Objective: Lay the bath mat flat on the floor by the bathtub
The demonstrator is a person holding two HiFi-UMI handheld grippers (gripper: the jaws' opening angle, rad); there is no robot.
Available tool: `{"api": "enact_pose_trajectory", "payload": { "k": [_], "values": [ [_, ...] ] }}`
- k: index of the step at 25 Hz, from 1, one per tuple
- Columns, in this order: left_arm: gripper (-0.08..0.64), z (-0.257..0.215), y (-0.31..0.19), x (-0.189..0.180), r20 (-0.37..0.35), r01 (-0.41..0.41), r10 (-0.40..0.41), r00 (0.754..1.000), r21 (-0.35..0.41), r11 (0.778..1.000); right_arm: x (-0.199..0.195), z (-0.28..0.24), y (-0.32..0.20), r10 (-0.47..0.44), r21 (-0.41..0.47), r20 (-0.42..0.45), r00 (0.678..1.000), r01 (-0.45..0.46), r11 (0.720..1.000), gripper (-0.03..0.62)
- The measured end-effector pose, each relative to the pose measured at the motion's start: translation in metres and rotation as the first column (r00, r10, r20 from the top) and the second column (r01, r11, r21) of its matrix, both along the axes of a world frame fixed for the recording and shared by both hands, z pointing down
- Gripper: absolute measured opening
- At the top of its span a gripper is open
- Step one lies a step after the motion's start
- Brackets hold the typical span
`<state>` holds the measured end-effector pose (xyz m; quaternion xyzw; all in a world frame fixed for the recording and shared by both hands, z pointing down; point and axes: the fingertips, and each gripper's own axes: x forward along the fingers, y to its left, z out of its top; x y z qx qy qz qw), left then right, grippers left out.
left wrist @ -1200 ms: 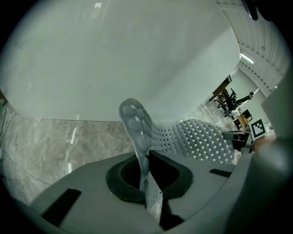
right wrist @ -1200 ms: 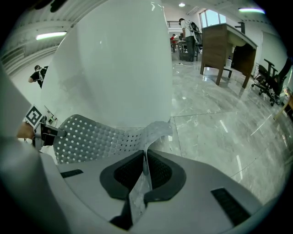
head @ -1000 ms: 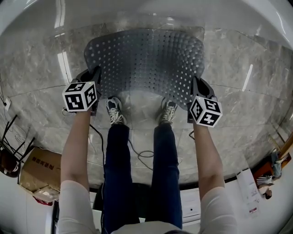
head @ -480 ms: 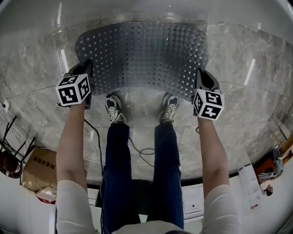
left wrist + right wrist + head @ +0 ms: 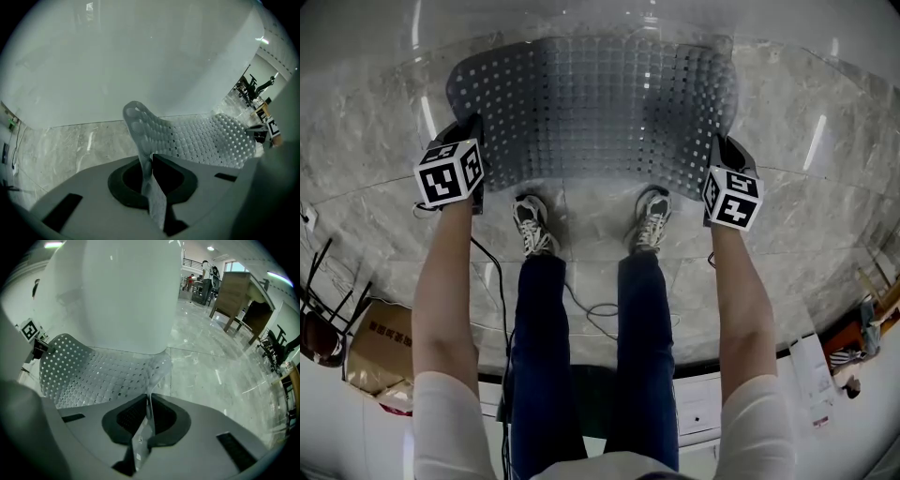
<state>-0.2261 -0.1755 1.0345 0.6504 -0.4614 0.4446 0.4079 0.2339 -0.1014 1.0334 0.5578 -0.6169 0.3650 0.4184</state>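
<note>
no print reads clearly: the cardboard box (image 5: 380, 345) at lower left carries red characters too small to make out, and each gripper's cube shows only black-and-white square markers. the grey perforated bath mat (image 5: 591, 98) is stretched between the grippers, above the marble floor (image 5: 825, 216) beside the white bathtub (image 5: 140, 56). the left gripper (image 5: 149, 169) pinches its left edge and the right gripper (image 5: 147, 414) its right edge, jaws clamped on the thin sheet. whether the far edge touches the floor cannot be told.
</note>
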Motion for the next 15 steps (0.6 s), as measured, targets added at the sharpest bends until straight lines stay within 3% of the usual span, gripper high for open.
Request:
{"api": "enact_pose_trajectory", "payload": {
  "k": [15],
  "values": [
    [0.044, 0.041, -0.004, -0.025, 0.105, 0.035, -0.035, 0.994, 0.001, 0.999, 0.036, 0.052, 0.013, 0.081, -0.089, -0.088, 0.993, -0.089, 0.992, 0.041]
  ]
}}
